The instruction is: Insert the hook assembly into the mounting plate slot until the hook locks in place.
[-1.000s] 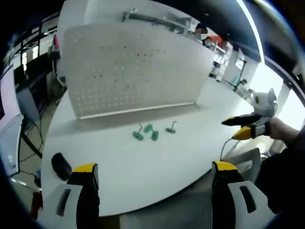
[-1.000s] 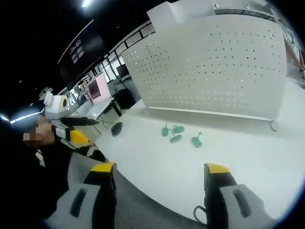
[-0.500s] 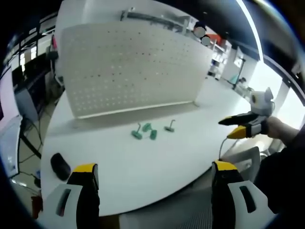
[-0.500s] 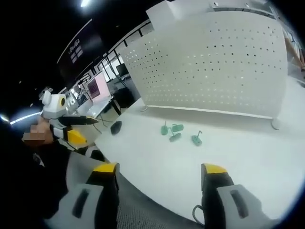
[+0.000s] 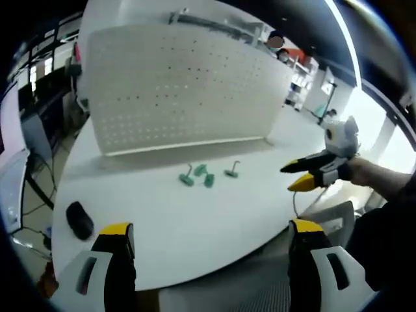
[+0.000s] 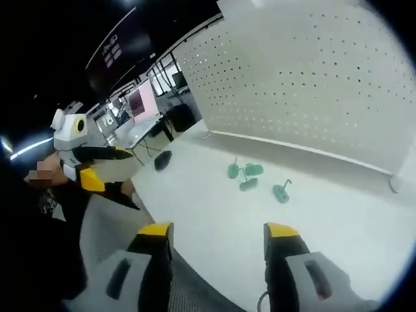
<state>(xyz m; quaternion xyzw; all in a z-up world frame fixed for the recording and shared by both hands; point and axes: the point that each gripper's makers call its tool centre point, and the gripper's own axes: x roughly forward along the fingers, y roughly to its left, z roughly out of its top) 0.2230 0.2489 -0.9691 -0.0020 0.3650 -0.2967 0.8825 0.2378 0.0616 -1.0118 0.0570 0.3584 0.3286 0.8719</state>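
Observation:
Several small green hooks lie loose on the white table, in front of the upright white perforated mounting plate. My left gripper stands open over the table's near edge, nothing between its jaws. The right gripper reaches in from the right, above the table's edge and apart from the hooks. In the right gripper view the hooks lie ahead of my open, empty right gripper, with the mounting plate behind them. The left gripper shows at the left, held in a hand.
A black computer mouse lies on the table's left part, also the mouse in the right gripper view. A grey chair back stands at the near right edge. Desks and monitors fill the room beyond.
The right gripper has moved in toward the table and the hooks, which show larger in its view. The left gripper has hardly moved. The hooks lie as before.

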